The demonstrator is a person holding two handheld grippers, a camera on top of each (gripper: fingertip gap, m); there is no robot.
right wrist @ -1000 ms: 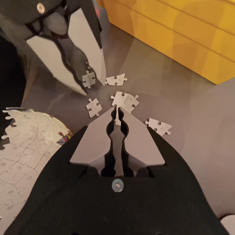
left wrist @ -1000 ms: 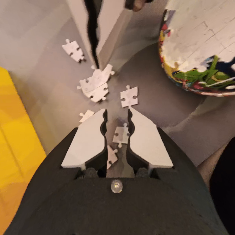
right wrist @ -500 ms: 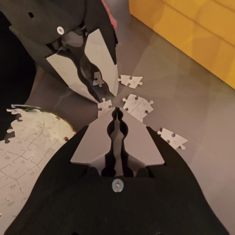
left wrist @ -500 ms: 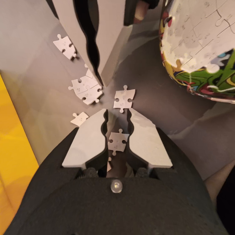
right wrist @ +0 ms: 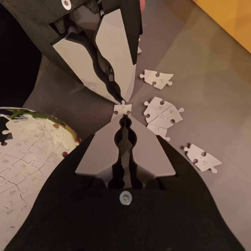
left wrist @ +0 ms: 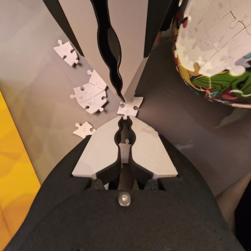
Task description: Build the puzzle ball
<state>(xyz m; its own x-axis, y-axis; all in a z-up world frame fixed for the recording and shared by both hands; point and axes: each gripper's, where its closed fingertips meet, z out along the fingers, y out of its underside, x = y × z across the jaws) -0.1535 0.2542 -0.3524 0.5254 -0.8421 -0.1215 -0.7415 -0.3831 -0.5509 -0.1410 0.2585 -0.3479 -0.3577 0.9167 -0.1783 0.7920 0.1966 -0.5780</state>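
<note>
The puzzle ball (left wrist: 217,54) is partly built, white on its inside and coloured outside; it sits at upper right in the left wrist view and at lower left in the right wrist view (right wrist: 34,142). One white puzzle piece (left wrist: 127,109) lies between both grippers, also seen in the right wrist view (right wrist: 122,108). My left gripper (left wrist: 125,119) has closed on the piece's knob. My right gripper (right wrist: 125,115) is shut, and its tips touch the opposite edge of the piece. The two grippers point at each other, tip to tip.
Several loose white pieces lie on the grey table (right wrist: 203,95): a joined cluster (right wrist: 163,114), single pieces (right wrist: 203,160) (right wrist: 157,80), and one under my left gripper (left wrist: 124,153). A yellow box (left wrist: 13,149) borders the table (right wrist: 230,20). Only a small space, under 4 cm, lies between the two pairs of fingers.
My left gripper has moved forward and closed from open onto the piece's knob. My right gripper, shut throughout, has moved over to the same piece. The two now meet tip to tip.
</note>
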